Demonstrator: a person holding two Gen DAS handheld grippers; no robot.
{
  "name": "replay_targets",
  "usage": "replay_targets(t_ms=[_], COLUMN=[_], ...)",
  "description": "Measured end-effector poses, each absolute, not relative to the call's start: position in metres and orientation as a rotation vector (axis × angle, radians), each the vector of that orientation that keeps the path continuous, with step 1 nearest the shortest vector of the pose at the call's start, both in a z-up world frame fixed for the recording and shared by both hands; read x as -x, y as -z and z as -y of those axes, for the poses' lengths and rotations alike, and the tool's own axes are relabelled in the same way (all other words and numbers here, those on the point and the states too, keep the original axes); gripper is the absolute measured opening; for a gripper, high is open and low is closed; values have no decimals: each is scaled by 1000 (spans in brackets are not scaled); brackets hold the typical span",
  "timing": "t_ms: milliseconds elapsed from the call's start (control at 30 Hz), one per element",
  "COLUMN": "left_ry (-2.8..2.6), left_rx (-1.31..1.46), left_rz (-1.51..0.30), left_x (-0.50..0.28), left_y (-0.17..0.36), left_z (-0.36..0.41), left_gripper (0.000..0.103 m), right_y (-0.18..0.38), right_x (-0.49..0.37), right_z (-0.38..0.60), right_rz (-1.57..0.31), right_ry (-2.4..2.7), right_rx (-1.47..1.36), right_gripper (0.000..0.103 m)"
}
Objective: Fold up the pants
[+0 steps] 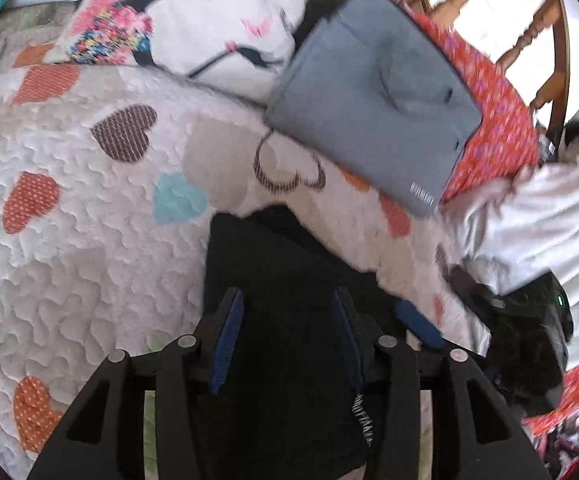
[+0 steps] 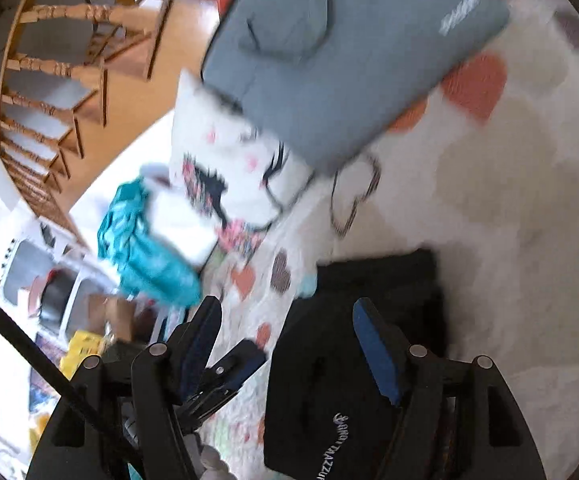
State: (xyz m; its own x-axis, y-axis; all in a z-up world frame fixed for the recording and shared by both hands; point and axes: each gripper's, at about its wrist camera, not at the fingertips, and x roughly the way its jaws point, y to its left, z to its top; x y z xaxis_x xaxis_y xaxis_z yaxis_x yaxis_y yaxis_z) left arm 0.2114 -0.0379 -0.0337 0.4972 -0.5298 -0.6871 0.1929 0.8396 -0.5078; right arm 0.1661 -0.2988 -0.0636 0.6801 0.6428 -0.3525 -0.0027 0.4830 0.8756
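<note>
We see the black knit pants, already folded into a compact dark rectangle with a small white embroidered logo near one edge, lying on the bed directly beneath and between the fingers of both claws. The left claw has its blue-padded fingers spread apart over the fabric, gripping nothing. The right claw is also spread wide, one finger above the pants and the other off their edge, next to the left claw's tip.

We judge the main risk to be a pad snagging the top layer as a claw lifts or slides, which would pull the fold open. The two claws also sit close together and could bump.

Ahead of both claws lies a grey folded garment, well apart from the pants, partly over a white unicorn-print pillow. Everything rests on a white quilted bedspread with coloured hearts.
</note>
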Motion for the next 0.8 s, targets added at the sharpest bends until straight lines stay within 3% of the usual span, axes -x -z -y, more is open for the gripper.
replay_targets(t_ms=[167,267,600,800], left_ry=[420,419,458,429], left_rx=[247,239,307,313], left_rz=[-1034,-1012,-900,-1086], left_x=[-223,-219,-218,-267], left_y=[53,47,20,66], left_z=[60,60,48,57], left_gripper=[53,54,54,56], right_y=[93,78,56,60], right_x=[-179,-168,-142,-137], right_z=[311,318,318,304], right_rz=[-805,-776,-782,-848], right_ry=[-360,-270,-265,-254], right_rx=[-1041,-928,-921,-926], right_gripper=[66,68,70,70])
